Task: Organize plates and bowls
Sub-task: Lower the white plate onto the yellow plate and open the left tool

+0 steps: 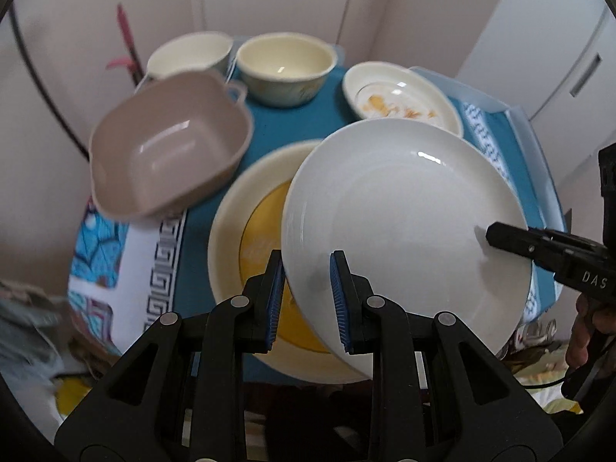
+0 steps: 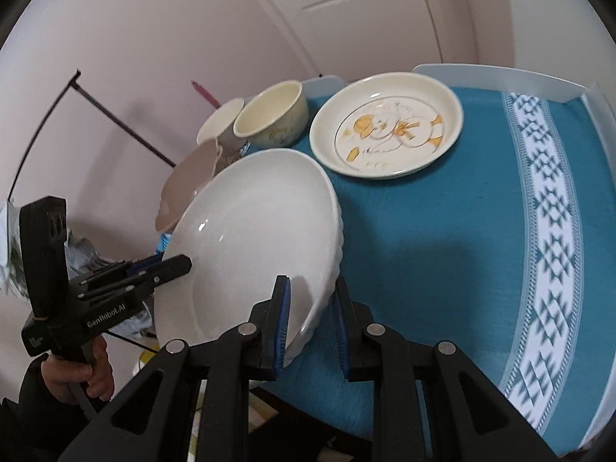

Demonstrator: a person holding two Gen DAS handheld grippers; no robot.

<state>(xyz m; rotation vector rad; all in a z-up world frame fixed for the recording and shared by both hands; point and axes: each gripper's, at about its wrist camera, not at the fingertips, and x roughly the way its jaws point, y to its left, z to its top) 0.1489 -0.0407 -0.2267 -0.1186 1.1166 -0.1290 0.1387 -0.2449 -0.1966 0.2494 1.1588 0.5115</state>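
Both grippers hold one large white plate point(image 1: 404, 223), tilted above the table; it also shows in the right wrist view point(image 2: 254, 238). My left gripper point(image 1: 306, 296) is shut on its near rim. My right gripper point(image 2: 310, 323) is shut on the opposite rim and shows at the right of the left wrist view point(image 1: 512, 240). Under the white plate lies a cream plate with a yellow centre point(image 1: 246, 238). A small cream plate with an orange pattern point(image 2: 385, 127) sits at the back. A cream bowl point(image 1: 285, 69), a second cream bowl point(image 1: 188, 56) and a tan square bowl point(image 1: 165, 150) stand to the left.
The table carries a blue cloth point(image 2: 442, 250) with a white patterned band and has a raised pale rim point(image 2: 500, 81) at the back and right. Pink walls and a white door stand close behind. Clutter lies off the table's left side point(image 1: 34, 331).
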